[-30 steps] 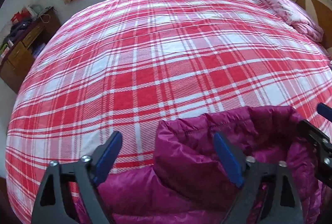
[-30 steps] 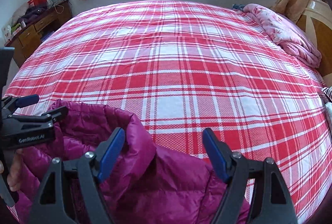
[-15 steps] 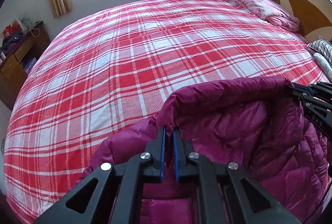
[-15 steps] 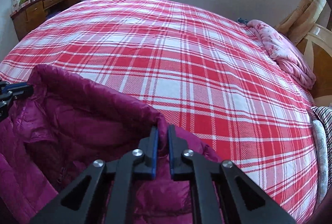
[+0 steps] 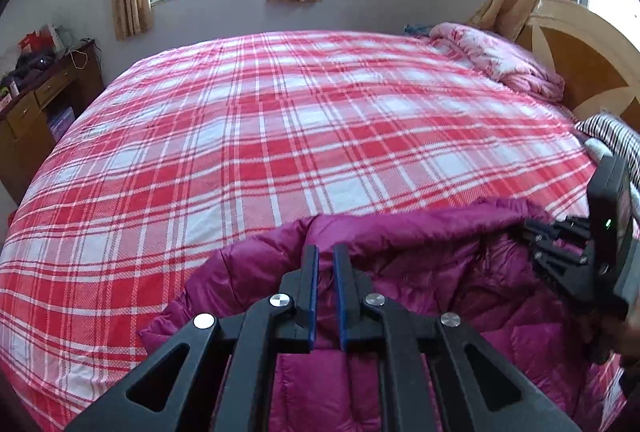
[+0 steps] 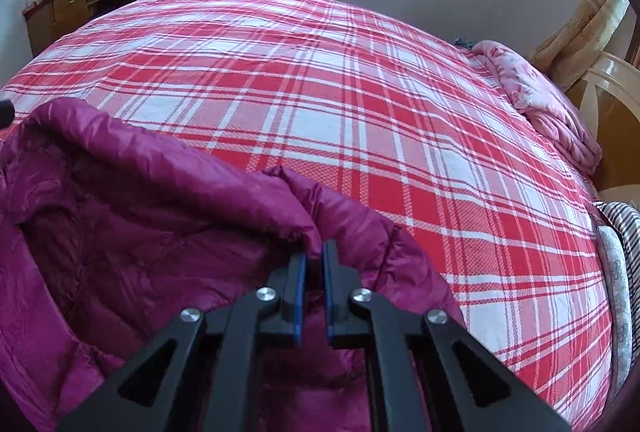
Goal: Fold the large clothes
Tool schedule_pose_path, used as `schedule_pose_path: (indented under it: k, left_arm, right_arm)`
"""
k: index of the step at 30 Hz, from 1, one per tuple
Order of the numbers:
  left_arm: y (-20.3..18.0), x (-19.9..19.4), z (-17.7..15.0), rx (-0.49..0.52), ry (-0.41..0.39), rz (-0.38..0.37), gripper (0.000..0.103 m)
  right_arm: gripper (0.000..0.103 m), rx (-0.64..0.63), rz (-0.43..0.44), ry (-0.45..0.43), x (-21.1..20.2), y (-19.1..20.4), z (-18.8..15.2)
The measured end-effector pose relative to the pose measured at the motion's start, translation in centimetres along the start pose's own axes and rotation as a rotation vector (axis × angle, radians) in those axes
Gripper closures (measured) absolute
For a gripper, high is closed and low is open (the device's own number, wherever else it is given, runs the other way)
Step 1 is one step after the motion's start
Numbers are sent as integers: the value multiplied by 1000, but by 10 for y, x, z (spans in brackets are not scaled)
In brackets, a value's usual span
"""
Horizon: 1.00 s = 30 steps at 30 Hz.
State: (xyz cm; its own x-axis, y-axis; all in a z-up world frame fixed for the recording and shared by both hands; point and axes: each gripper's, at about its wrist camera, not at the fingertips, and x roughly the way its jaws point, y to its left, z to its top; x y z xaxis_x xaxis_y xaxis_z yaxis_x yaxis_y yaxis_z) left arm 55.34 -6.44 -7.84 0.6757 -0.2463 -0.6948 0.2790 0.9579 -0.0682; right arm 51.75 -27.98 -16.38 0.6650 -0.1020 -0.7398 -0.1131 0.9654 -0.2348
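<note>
The magenta puffer jacket (image 5: 420,272) lies at the near edge of the bed (image 5: 280,136), filling the 6 o'clock part of both wrist views. Its upper hem runs crosswise, from about 9 o'clock to 3 o'clock, stretched between the two grippers, and the rest of the jacket drops toward the camera, so its full length cannot be told. The left gripper (image 5: 326,252) is clamped on the hem at one end, fabric pinched between its blue pads. The right gripper (image 6: 314,248) is clamped on the hem's other end, where the edge bunches. Past the jacket, toward 12 o'clock, the plaid bedspread lies flat and bare up to the wall. A pink quilt (image 6: 540,100) lies at 2 o'clock by the headboard (image 5: 592,48), a wooden desk (image 6: 88,4) at 10 o'clock.
</note>
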Motion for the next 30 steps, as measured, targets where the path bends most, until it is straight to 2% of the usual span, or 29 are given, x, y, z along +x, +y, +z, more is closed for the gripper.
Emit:
schedule_pose_path:
  k: [2,3,4,5,7,10,13,19,21,25,28,30]
  left_arm:
    - [0,-4,12,-34,-30,-28,84]
    - [-2,-2,18,-44,-38,-31,58]
    - [-4,3,23,-55,-42,-11,24]
    - [-5,7,26,-68,-47,8,14]
    - [-12,22,31,-75,-57,5,12]
    - [-23,51,29,-58,1,42,12]
    - [-32,78,19,-15,53,123,12]
    - [-28,104,-16,11,155,174,12]
    - [-26,103,-19,5,154,169,12]
    - [-27,105,-19,6,158,162,12]
    - [-29,107,-21,11,157,167,12]
    - [-29,107,-22,12,153,169,12]
  right_arm:
    - [95,2,1,-2,1,1,-2]
    - [95,1,-1,-2,3,2,-4]
    - [95,1,-1,-3,4,2,-6]
    - [95,3,-1,-6,5,2,-8]
    - [95,6,-3,-16,6,3,-11]
    - [95,-1,-13,-32,6,5,-14]
    - [95,-3,-7,-38,5,6,-15]
    - [92,40,77,-67,-8,-4,-18]
    - [84,71,90,-89,-20,-8,-19]
    - [61,142,128,-195,-54,-13,-10]
    - [56,203,170,-221,-59,-10,8]
    - [56,211,162,-192,-45,0,21]
